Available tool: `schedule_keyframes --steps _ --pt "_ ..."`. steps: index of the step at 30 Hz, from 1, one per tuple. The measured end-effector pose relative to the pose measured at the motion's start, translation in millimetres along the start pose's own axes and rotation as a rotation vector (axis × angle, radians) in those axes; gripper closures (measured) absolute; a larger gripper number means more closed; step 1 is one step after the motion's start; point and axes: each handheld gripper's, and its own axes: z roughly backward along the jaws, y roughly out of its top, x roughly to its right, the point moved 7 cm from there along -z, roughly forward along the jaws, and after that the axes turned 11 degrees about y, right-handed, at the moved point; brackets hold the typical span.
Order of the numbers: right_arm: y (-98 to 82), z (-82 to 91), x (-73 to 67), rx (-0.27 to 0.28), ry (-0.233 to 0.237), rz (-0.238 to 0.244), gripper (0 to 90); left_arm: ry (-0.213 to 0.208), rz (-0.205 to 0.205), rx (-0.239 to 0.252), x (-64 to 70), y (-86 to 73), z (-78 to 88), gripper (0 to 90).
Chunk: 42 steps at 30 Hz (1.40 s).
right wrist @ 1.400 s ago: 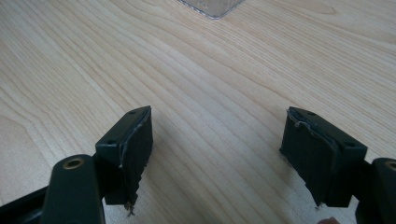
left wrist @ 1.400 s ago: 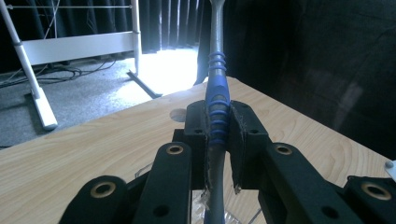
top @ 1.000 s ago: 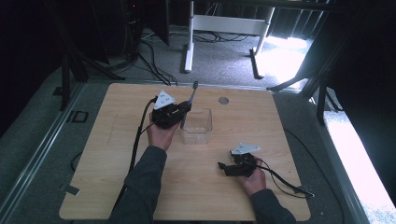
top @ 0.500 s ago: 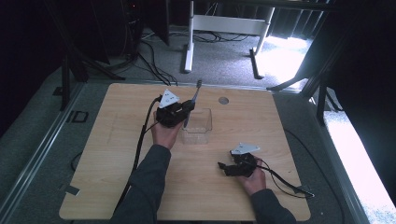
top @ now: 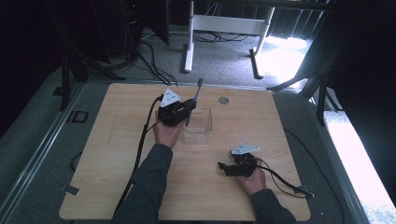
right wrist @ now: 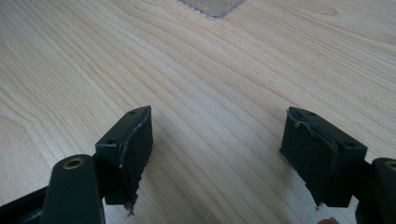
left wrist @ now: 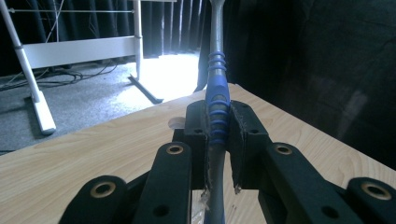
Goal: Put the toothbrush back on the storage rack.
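One toothbrush (left wrist: 217, 109), blue ribbed handle, grey neck; clamped in left hand-held gripper (left wrist: 217, 135).

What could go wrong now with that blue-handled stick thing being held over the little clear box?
The left gripper pinches the blue-handled tool with only a narrow part of its fingers, so the long tool might pivot or slip. The clear box looks light and nothing holds it: the right gripper rests open, apart from it, on the table. A nudge from the tool could perhaps push or tip the box.
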Motion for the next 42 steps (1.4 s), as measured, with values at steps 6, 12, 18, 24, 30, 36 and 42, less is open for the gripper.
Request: schedule_keyframes --steps 6,12,18,24,30,36,42 --pt "0.0 0.0 -0.1 0.0 0.0 -0.001 24.4 0.009 -0.019 -0.012 2.1 -2.9 -5.3 78.7" --pt "0.1 0.0 0.1 0.001 0.0 0.002 24.4 0.013 -0.046 -0.026 2.8 -5.7 -10.0 78.6" --pt "0.1 0.0 0.1 0.001 0.0 0.001 24.4 0.014 -0.057 -0.039 1.7 -9.3 -13.5 78.6" --pt "0.2 -0.1 0.2 0.001 0.0 0.002 24.4 0.01 -0.061 -0.05 2.1 -12.5 -16.5 78.5" --pt "0.2 -0.1 0.2 0.001 0.0 0.003 24.4 0.006 -0.077 -0.074 3.2 -18.4 -20.6 78.4" --pt "0.1 -0.1 0.1 0.001 0.0 0.001 24.3 0.007 -0.108 -0.085 6.5 -22.5 -22.4 78.3" --pt "0.1 0.0 0.1 0.001 0.0 0.002 24.3 0.003 -0.118 -0.1 9.2 -28.0 -23.6 78.1"
